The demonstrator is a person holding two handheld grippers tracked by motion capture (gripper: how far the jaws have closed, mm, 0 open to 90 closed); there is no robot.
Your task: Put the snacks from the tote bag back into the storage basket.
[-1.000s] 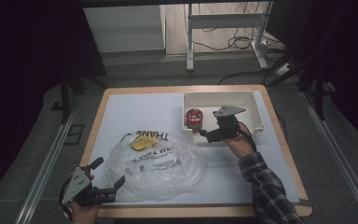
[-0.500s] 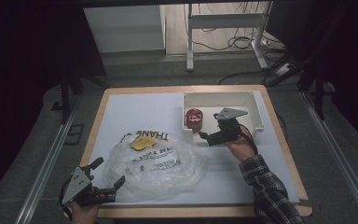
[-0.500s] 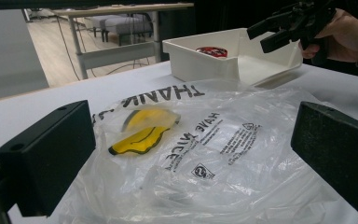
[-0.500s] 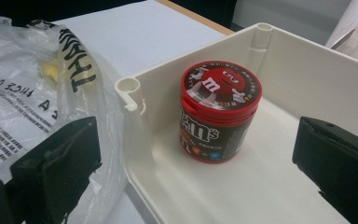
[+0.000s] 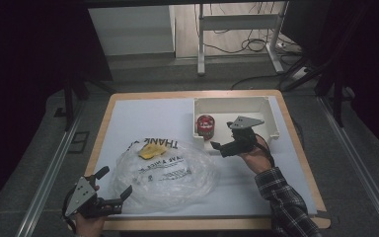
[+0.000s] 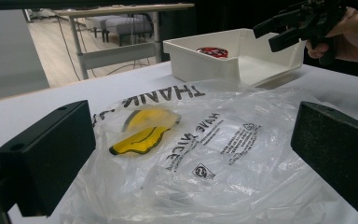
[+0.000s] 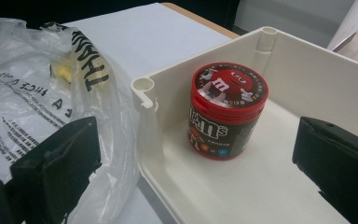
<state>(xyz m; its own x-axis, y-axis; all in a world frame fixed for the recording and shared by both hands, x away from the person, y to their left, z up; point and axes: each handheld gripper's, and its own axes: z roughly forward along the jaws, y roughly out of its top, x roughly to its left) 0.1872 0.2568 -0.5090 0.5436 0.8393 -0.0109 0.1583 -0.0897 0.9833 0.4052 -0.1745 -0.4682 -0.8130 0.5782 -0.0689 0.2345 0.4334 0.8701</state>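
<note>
Counter (image 5: 128, 116): wood-edged, covered with a white sheet, carrying everything listed below.

Plastic bag (image 5: 165, 173): clear and crumpled, printed in black with "THANK" and "HAVE A NICE" lettering. It lies on the near left half of the counter, in front of your left tool. A yellow smiley mark (image 6: 142, 130) shows at the bag's far-left part; you cannot tell from these views whether it is printed on the film or lies inside it. One edge of the bag reaches right up to the bin's near corner in your right gripper view.

Bin (image 5: 271, 118): a white, open-topped plastic tray with corner posts, at the far right of the counter. Its near side is low or open. Contents: one candy jar, nothing else visible inside.

Candy jar (image 7: 227, 109): red lid with a cartoon character, dark body with M&M's lettering. It stands upright in the bin's left corner, close to the walls.

Right tool (image 5: 217, 146): your right hand holds it raised at the bin's near edge, its jaws pointing left and toward the jar. The jaws are spread wide, gripping nothing; the jar sits between them in the right gripper view, farther off.

Left tool (image 5: 114, 183): your left hand holds it at the counter's near left corner, pointed at the bag. Its jaws are spread wide and hold nothing.
</note>
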